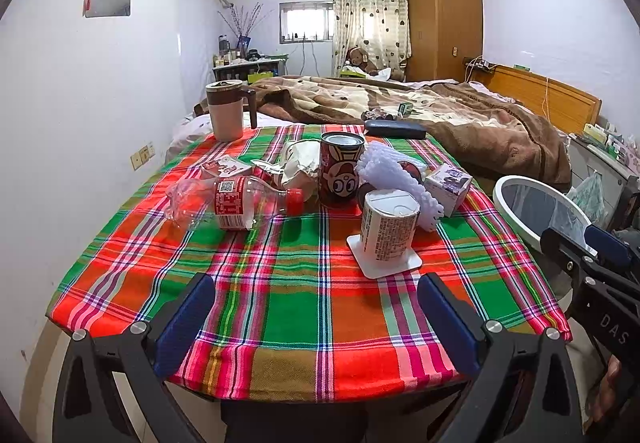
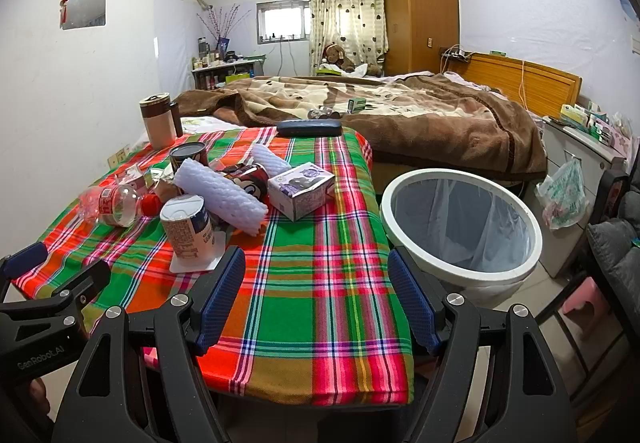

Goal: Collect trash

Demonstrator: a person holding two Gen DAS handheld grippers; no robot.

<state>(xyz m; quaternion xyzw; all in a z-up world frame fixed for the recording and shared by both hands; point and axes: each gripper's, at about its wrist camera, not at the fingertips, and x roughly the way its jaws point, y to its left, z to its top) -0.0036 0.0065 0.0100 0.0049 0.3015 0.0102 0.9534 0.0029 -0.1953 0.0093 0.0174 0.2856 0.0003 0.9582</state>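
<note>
Trash lies on the plaid tablecloth [image 1: 296, 307]: a clear plastic bottle [image 1: 236, 203] with a red cap on its side, an upright red can [image 1: 341, 169], a white can [image 1: 389, 225] on a white coaster, white foam netting [image 1: 390, 173], a small purple-white box [image 1: 448, 183] and crumpled paper [image 1: 302, 161]. The white bin [image 2: 460, 227] with a clear liner stands right of the table. My left gripper [image 1: 316, 291] is open and empty over the near table edge. My right gripper [image 2: 316, 275] is also open and empty, between the white can [image 2: 188, 229] and the bin.
A lidded mug [image 1: 226, 109] and a dark case [image 1: 394, 129] sit at the table's far edge. A bed with a brown blanket [image 1: 440, 111] lies behind. A white cabinet [image 2: 576, 163] with a hanging bag [image 2: 564, 195] and a dark chair [image 2: 616, 243] stand at the right.
</note>
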